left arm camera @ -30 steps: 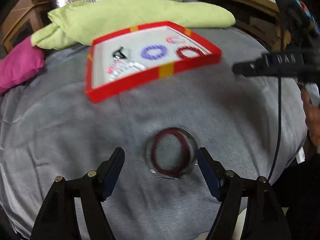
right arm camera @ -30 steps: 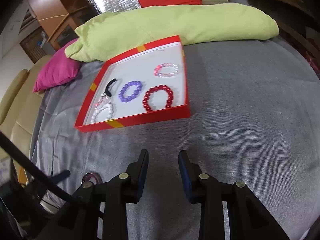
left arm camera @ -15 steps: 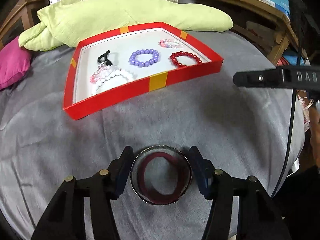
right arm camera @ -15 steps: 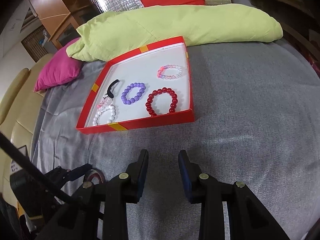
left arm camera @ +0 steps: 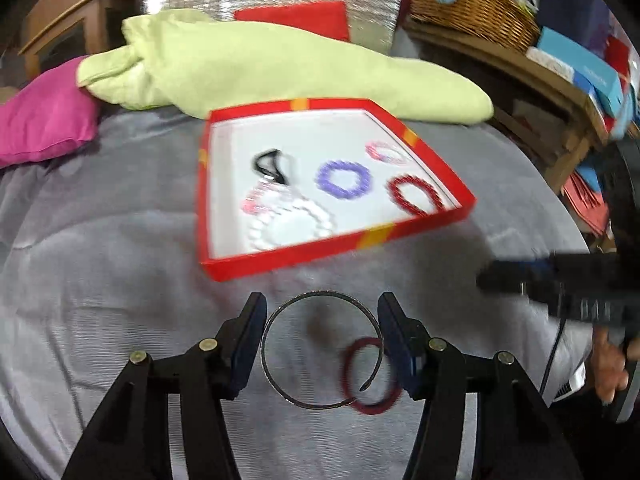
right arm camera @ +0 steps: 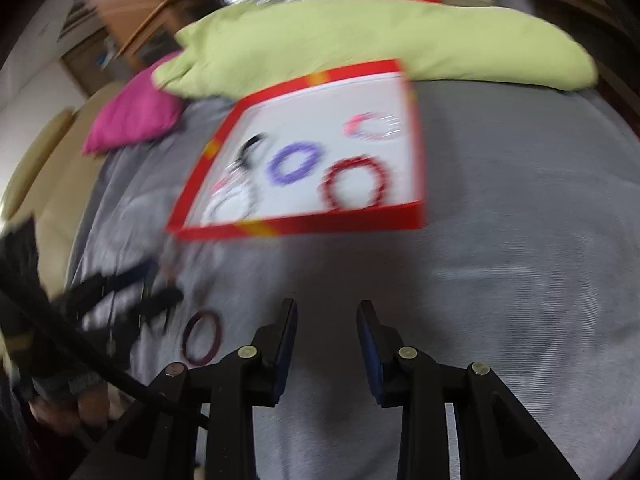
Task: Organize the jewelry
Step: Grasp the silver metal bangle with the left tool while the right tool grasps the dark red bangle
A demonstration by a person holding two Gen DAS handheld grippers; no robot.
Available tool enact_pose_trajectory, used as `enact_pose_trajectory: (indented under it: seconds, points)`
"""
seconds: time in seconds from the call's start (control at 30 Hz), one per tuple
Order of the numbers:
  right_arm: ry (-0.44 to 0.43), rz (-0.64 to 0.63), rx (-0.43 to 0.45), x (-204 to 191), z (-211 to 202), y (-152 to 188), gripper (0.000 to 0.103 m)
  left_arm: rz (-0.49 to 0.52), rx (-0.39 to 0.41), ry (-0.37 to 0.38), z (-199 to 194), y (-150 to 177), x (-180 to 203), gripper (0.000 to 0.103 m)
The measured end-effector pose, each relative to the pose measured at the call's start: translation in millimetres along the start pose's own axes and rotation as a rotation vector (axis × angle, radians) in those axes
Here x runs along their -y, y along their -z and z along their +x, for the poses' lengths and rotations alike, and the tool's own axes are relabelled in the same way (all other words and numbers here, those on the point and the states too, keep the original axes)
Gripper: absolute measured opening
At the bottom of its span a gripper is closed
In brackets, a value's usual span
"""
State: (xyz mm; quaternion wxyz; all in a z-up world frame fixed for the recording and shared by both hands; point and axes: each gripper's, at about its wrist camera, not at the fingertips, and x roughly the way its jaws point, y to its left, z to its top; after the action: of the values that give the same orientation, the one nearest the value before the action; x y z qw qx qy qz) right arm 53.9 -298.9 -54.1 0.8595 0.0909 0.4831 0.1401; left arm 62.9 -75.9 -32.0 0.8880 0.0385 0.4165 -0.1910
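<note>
Left gripper (left arm camera: 322,342): your two fingers are closed onto a thin metal ring (left arm camera: 320,348), one pad on each side of it.
Metal ring: it sits between the pads, lifted clear of the grey cover (left arm camera: 120,280) as far as the blur lets you tell.
Dark red bangle (left arm camera: 370,376): it lies on the grey cover at about 4 o'clock of the ring, overlapping the ring's lower right edge in your view; your right camera shows it alone on the cloth.
Right gripper (right arm camera: 327,344): your fingers stand a narrow gap apart with nothing between them, above bare grey cloth.
Red tray (left arm camera: 224,268): at 12 o'clock of the left gripper, resting on the cover.
Tray contents: purple bead bracelet (left arm camera: 344,180), red bead bracelet (left arm camera: 416,196), pink bracelet (left arm camera: 386,152), white bead bracelet (left arm camera: 290,226), black clip (left arm camera: 270,162).
Beyond the tray: green pillow (left arm camera: 280,68) at 12 o'clock, pink cushion (left arm camera: 44,124) at 10 o'clock.
</note>
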Motion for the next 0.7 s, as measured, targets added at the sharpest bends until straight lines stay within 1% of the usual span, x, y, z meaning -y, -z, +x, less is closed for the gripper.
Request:
enact_pose_trajectory:
  seconds: [0.1, 0.17, 0.33, 0.4, 0.47, 0.5, 0.57, 0.63, 0.67, 0.7]
  points:
    - [-0.064, -0.09, -0.037, -24, 10, 6, 0.033, -0.027, 0.004, -0.027, -3, 0, -15, 0.059]
    - [-0.094, -0.136, -0.06, -41, 18, 11, 0.034, -0.046, -0.008, -0.047, -4, 2, -24, 0.059]
    - [-0.085, -0.205, -0.108, -69, 44, 20, 0.033, -0.057, -0.038, -0.059, -3, 8, -33, 0.06]
    - [-0.063, -0.211, -0.106, -75, 52, 21, 0.033, -0.05, -0.043, -0.063, -3, 9, -32, 0.06]
    - [-0.026, -0.236, -0.091, -78, 53, 23, 0.016, -0.051, -0.054, -0.062, 0, 9, -31, 0.06]
    - [-0.002, -0.249, -0.084, -79, 53, 24, 0.005, -0.053, -0.059, -0.06, 1, 9, -30, 0.06]
    - [0.009, -0.246, -0.08, -74, 49, 24, 0.005, -0.047, -0.068, -0.057, 4, 10, -27, 0.06]
    - [0.059, -0.241, -0.053, -65, 44, 20, 0.005, -0.039, -0.074, -0.049, 7, 10, -21, 0.06]
    - [0.093, -0.22, -0.038, -55, 39, 17, 0.005, -0.028, -0.077, -0.039, 9, 10, -16, 0.06]
    - [0.104, -0.199, -0.036, -47, 36, 14, 0.005, -0.02, -0.078, -0.034, 11, 10, -13, 0.06]
